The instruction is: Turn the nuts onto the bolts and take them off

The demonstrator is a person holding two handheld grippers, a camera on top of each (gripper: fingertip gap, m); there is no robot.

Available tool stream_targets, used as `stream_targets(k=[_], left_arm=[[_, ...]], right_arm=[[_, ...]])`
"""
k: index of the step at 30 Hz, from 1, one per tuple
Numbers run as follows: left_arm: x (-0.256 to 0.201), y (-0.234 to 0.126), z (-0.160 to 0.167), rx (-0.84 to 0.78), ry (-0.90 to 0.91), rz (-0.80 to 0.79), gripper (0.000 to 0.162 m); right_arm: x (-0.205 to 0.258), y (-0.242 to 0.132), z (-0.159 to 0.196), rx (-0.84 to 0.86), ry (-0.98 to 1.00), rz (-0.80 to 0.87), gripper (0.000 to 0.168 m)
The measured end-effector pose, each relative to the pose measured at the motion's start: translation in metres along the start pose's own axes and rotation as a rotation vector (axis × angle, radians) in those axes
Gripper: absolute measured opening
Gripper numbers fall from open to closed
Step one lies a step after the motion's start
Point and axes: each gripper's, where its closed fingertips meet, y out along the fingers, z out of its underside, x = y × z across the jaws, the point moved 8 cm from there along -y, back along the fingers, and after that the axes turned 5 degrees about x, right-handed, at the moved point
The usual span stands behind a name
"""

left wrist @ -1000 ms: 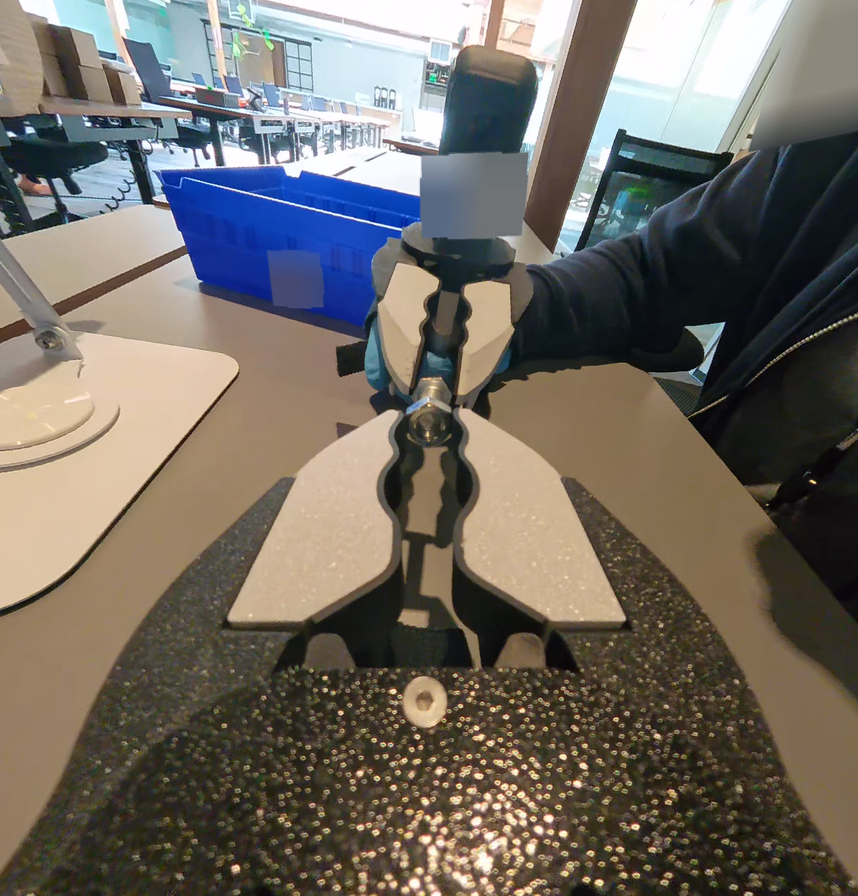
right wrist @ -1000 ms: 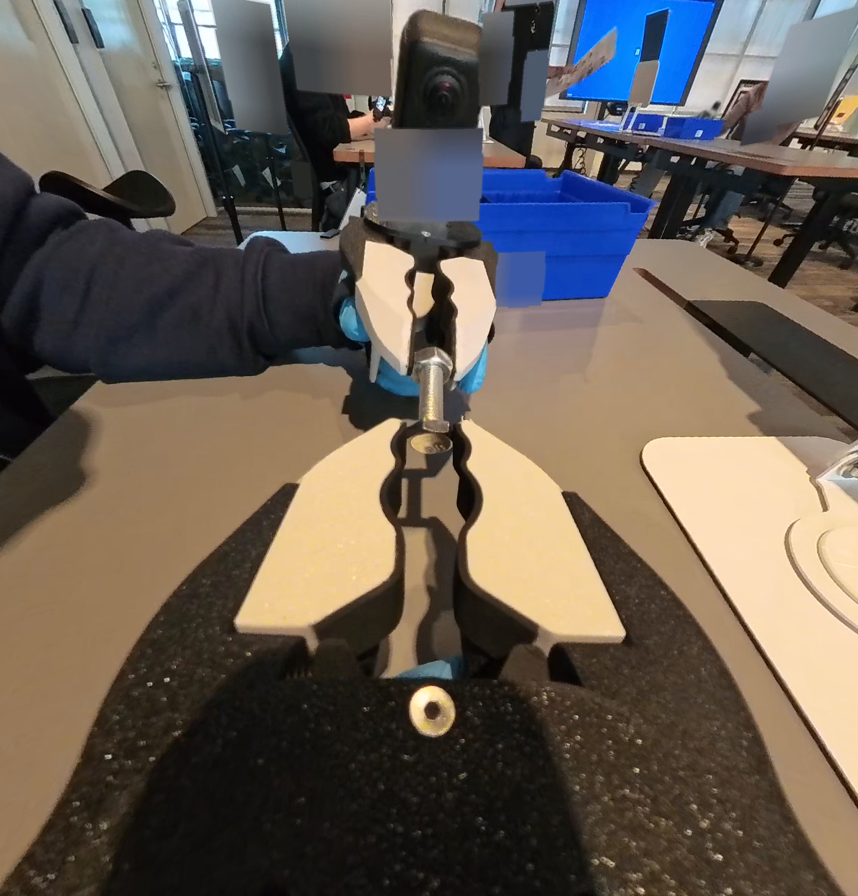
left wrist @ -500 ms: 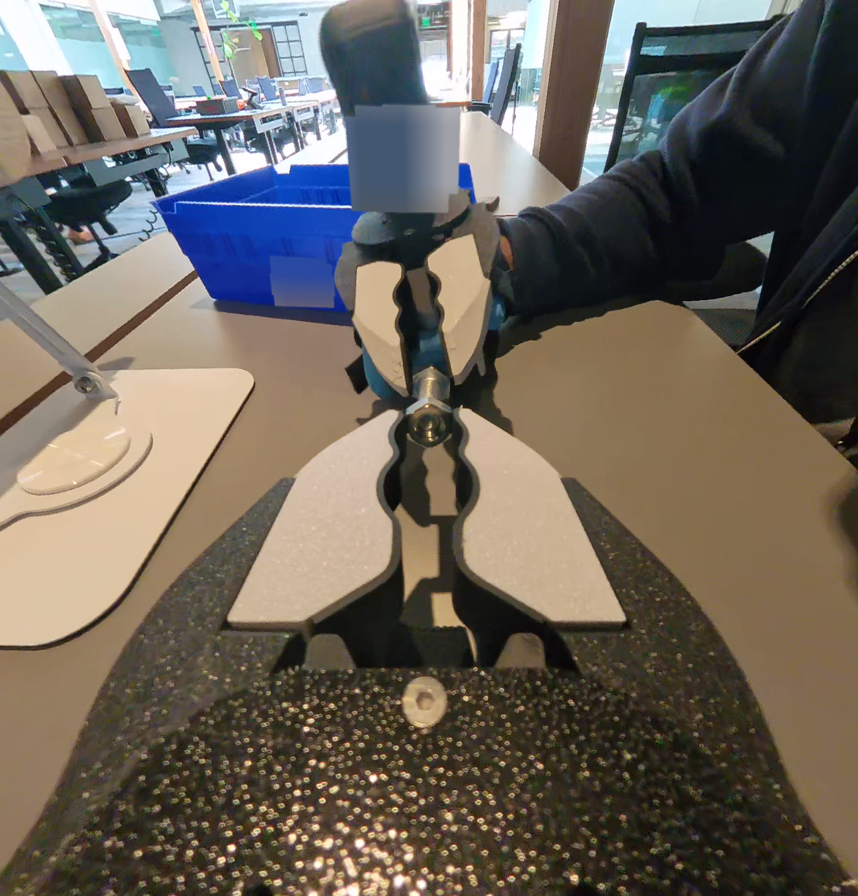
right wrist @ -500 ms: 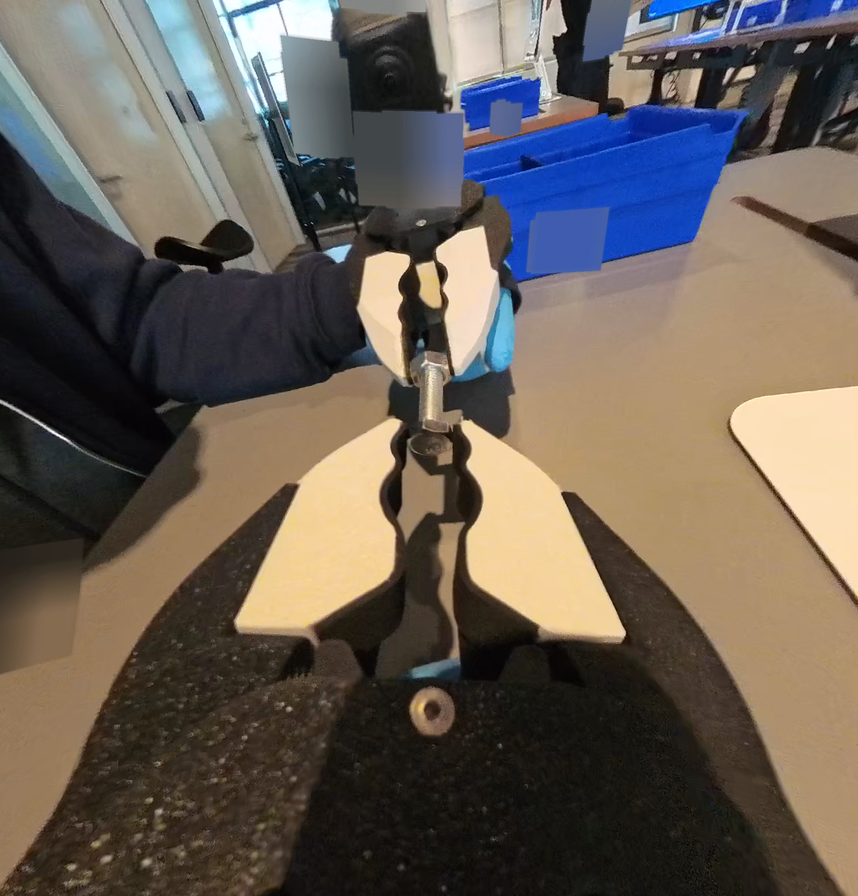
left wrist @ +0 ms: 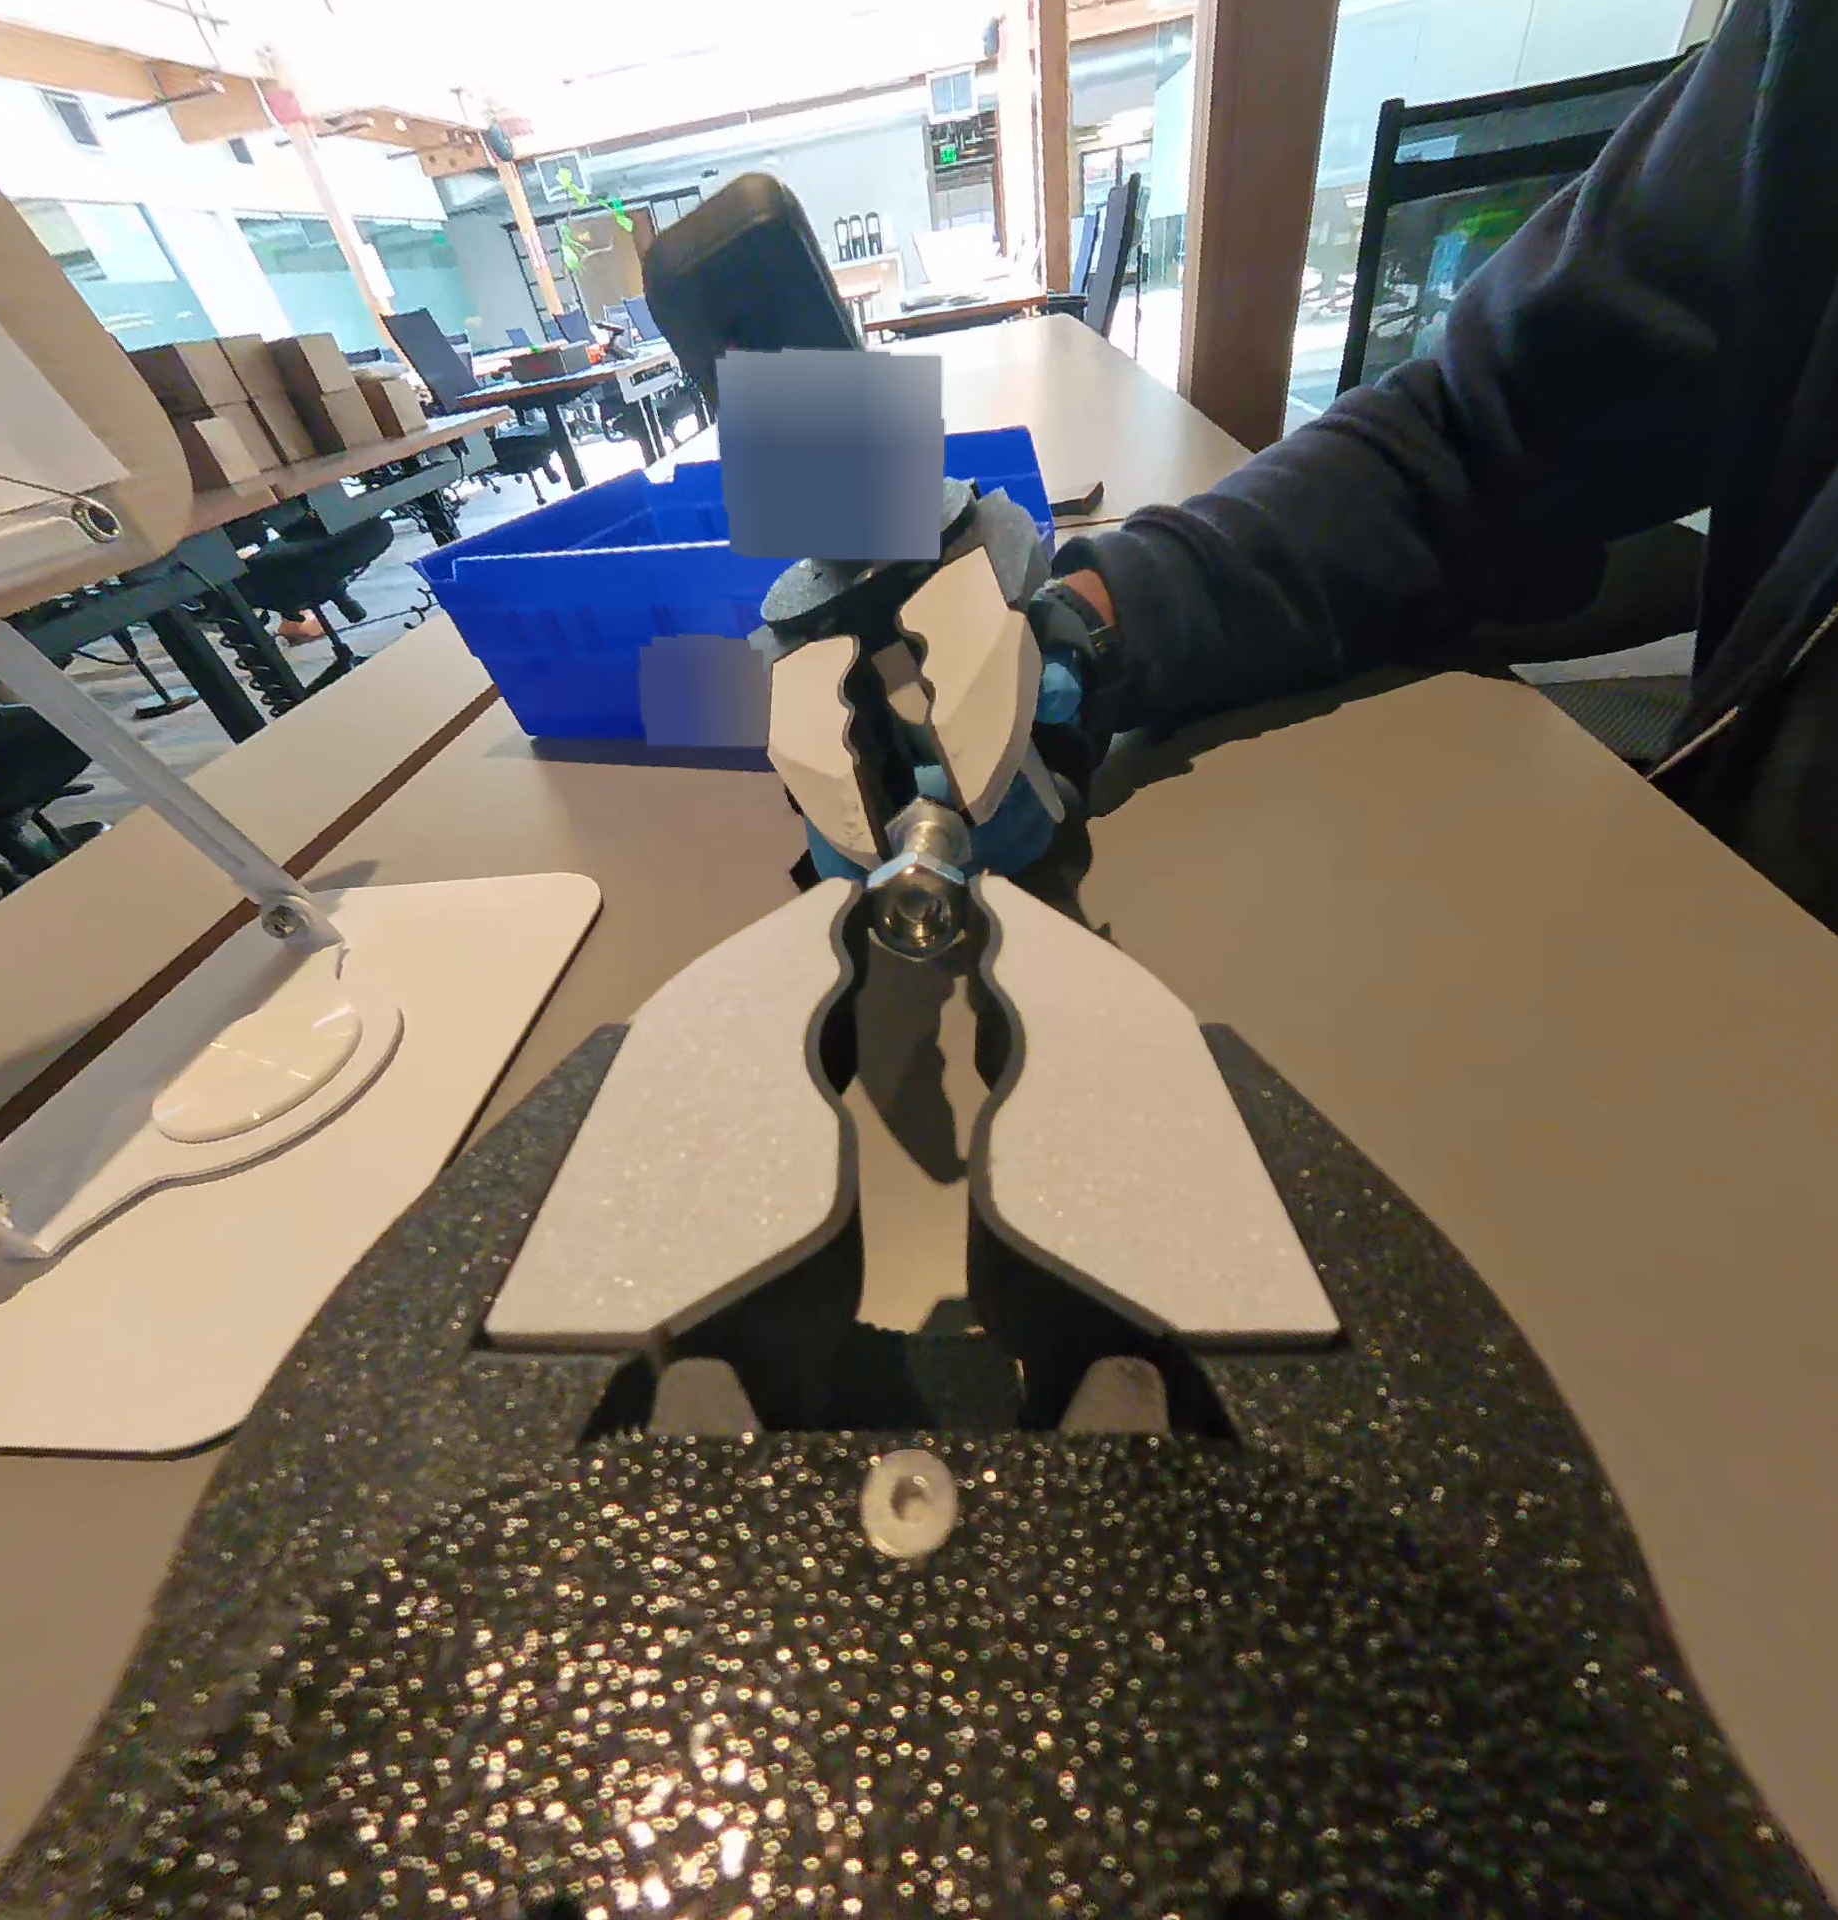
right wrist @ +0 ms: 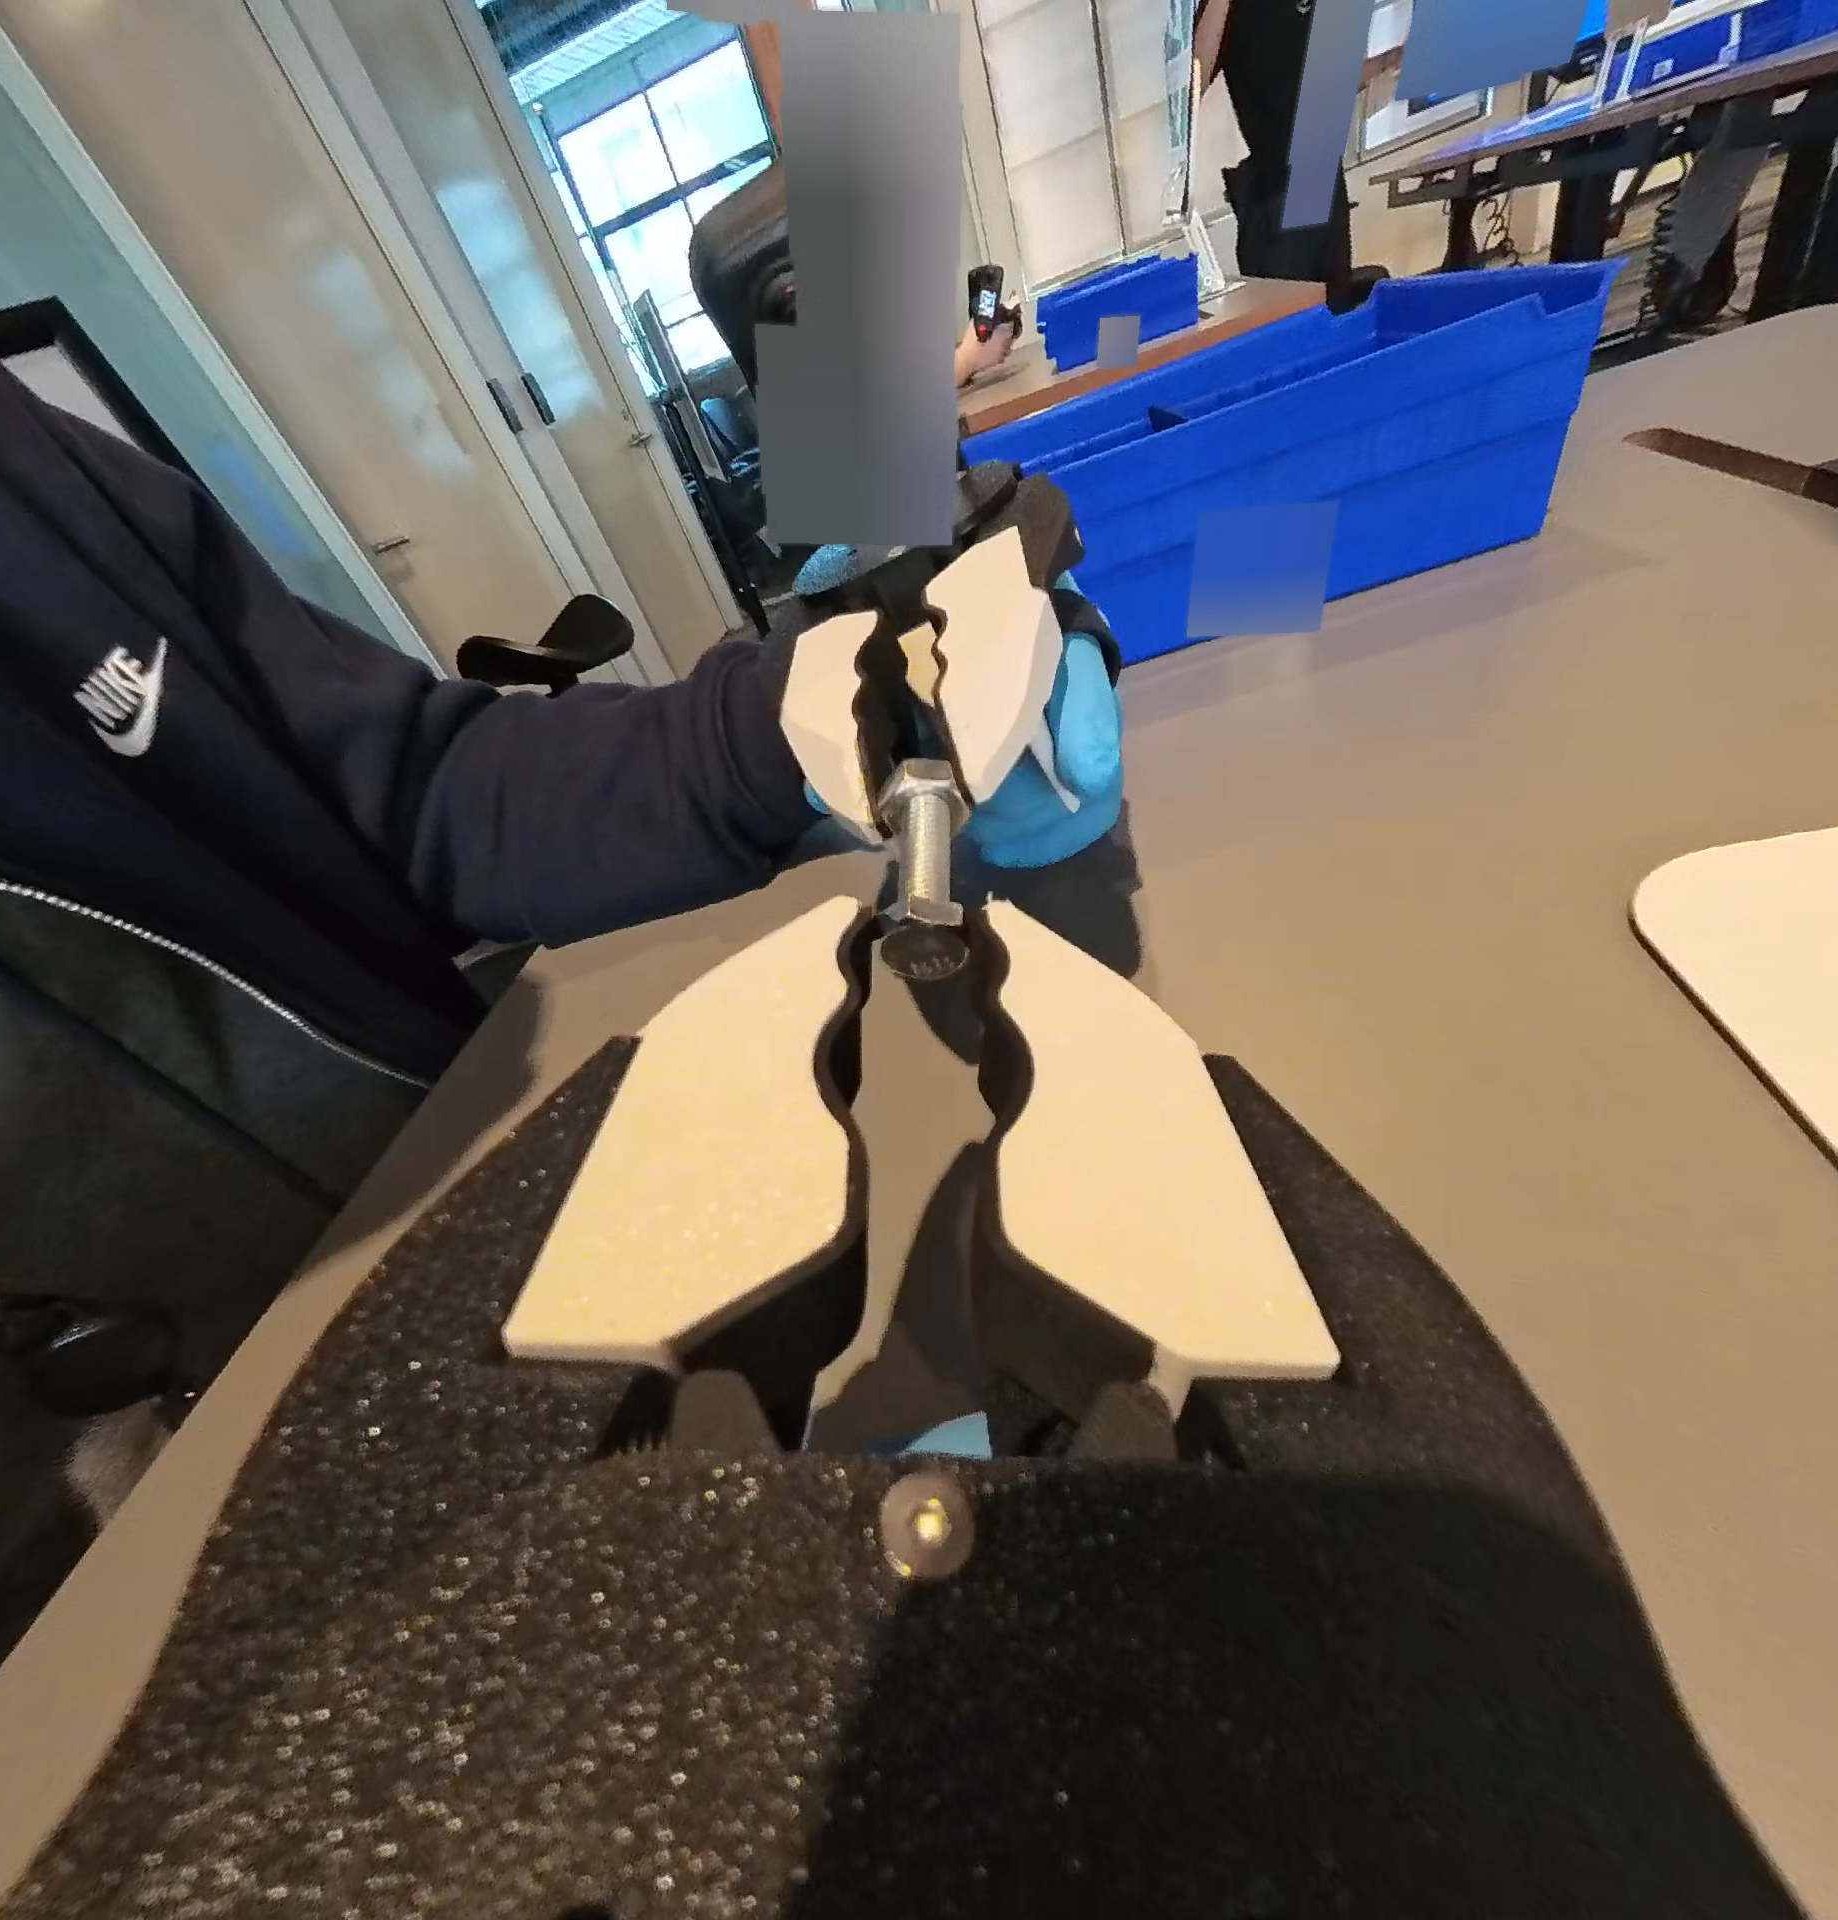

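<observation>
Right gripper (right wrist: 920,920) gripping bolt (right wrist: 923,847) head, left gripper (right wrist: 910,795) holding nut (right wrist: 920,781)

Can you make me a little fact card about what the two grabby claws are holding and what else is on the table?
Left gripper: shut on the silver six-sided metal nut
Right gripper: shut on the head of the silver threaded metal bolt
Nut and bolt: joined, with the nut on the shaft, away from the head
Where: held in the air above the grey-brown table
Also there: a blue plastic bin at the back and a flat white stand base
</observation>
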Motion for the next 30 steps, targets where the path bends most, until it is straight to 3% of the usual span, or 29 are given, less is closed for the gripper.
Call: stream_targets(k=[11,22,30], left_arm=[[0.0015,0.0031,0.0011,-0.033,-0.053,0.019,0.017],[-0.0051,0.0014,-0.0032,0.028,0.073,-0.006,0.017],[-0.006,0.0073,-0.0016,0.031,0.041,-0.003,0.018]], right_arm=[[-0.0008,-0.0008,-0.0009,-0.017,0.021,-0.012,0.017],[-0.0009,0.0008,-0.0005,-0.01,0.097,-0.079,0.017],[0.0003,0.0005,-0.0016,-0.037,0.087,-0.079,0.017]])
